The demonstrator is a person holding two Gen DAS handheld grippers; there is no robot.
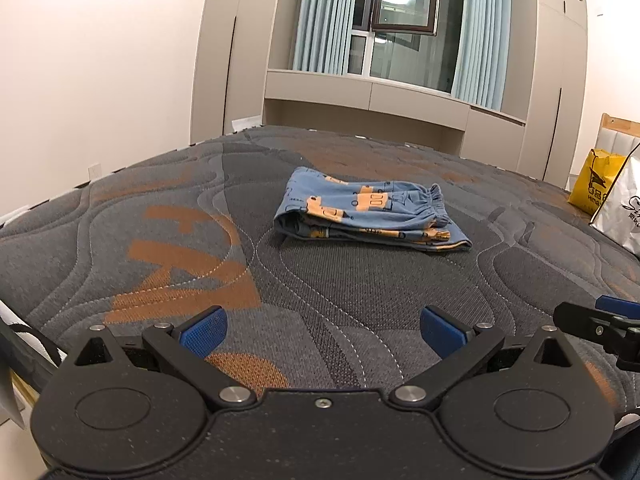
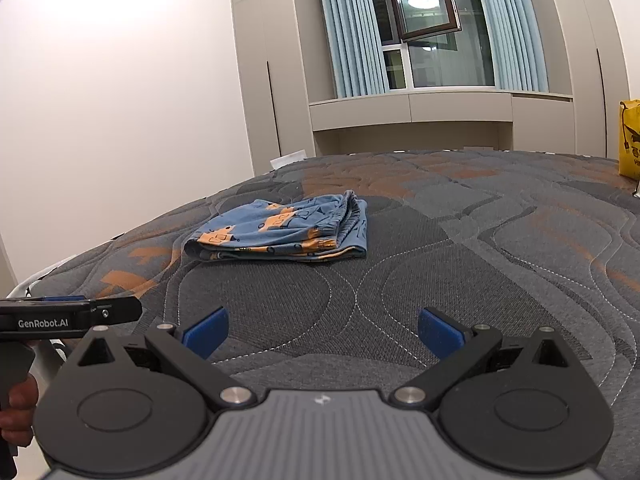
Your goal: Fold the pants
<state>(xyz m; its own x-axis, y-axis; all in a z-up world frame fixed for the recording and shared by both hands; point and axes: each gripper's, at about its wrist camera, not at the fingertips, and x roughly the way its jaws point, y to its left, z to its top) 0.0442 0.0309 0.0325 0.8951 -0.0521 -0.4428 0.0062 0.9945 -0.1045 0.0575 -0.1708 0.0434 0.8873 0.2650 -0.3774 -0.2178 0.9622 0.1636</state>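
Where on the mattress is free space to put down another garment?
The wide bare stretch between the folded pants and the two open tools, left tool and right tool, is free. Crowded: the mattress edge near the yellow bag and white bag.

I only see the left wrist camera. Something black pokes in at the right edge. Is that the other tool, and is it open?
Observer: Yes. The black right tool is wide open, its blue pads far apart with nothing between them.
Child: Does the one I look through have writing?
Observer: The black left tool reads GenRobot.AI in white along its side.
Child: Who holds it?
Observer: A bare hand is wrapped around its handle.
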